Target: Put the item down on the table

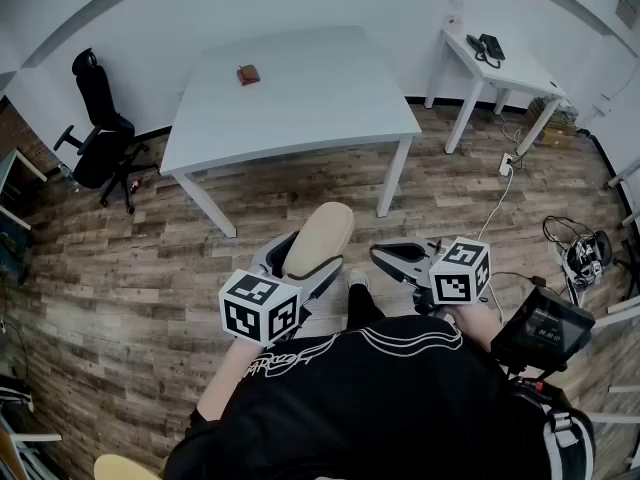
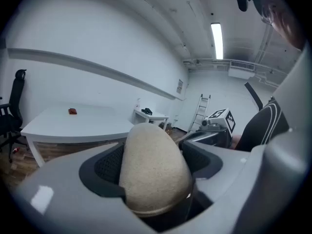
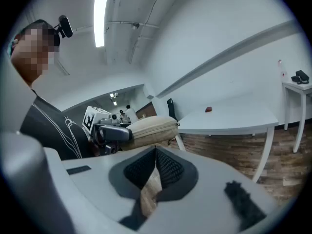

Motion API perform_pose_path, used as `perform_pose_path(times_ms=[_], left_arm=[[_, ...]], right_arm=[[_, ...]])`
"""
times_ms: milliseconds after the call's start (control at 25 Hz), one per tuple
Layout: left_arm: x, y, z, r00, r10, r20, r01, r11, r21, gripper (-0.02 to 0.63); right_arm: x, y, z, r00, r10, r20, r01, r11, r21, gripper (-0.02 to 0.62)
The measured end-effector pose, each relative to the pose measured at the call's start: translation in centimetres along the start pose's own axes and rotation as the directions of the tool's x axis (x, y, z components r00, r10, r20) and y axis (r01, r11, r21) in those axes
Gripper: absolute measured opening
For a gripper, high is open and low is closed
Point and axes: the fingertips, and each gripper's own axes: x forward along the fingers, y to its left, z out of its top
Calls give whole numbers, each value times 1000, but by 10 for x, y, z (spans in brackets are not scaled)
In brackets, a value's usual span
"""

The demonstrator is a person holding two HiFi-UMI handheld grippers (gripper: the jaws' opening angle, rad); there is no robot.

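Person: a black top (image 1: 380, 398) with white line print filled the bottom of the head view, nearest the camera.
Marker cubes: one sat on each gripper just ahead of the top, the left cube (image 1: 260, 308) slightly lower in the picture than the right cube (image 1: 462, 270).
Left gripper: the left gripper (image 1: 305, 258) was held out in front of the body, pointing toward the table.
Left fingers: the two dark pads were spread wide and pinched the beige pouch from both sides.
Beige pouch: the beige pouch (image 2: 153, 169), rounded and oblong, stood up between those pads with its end sticking out past them. It was in the air above the floor, short of the table and not touching it.
Right gripper: the right gripper (image 3: 156, 155) was level with the left one, just beside it but apart.
Right fingers: the mesh pads were pressed together at the tips with nothing between them; only floor showed through the slit below.
Black device: a black device (image 1: 545, 328) with a small screen hung at the person's right side.
Floor: wood planks (image 1: 130, 268) lay under both grippers.
White table: the white table (image 1: 300, 98) stood ahead, with a small red-brown object (image 1: 248, 74) toward its far side.
Office chair: a black office chair (image 1: 100, 128) stood left of the table.
Side table: a smaller white side table (image 1: 500, 68) at the far right carried a black object (image 1: 488, 46).
Ladder: a ladder (image 2: 201, 112) leaned at the far wall in the left gripper view.
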Motion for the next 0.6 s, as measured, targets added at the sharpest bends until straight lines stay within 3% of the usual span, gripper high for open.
perform_pose_path(times_ms=[280,600], left_arm=[[38,56,6,999,39,-11,-40,998,-43,387],[118,146,30,996,75,-37,-79,990,-115,386]], right_arm=[[41,-56,14,999,43,-22,-42,999,35,9],[100,-170,47,995,79,-59,-74,994,86,9]])
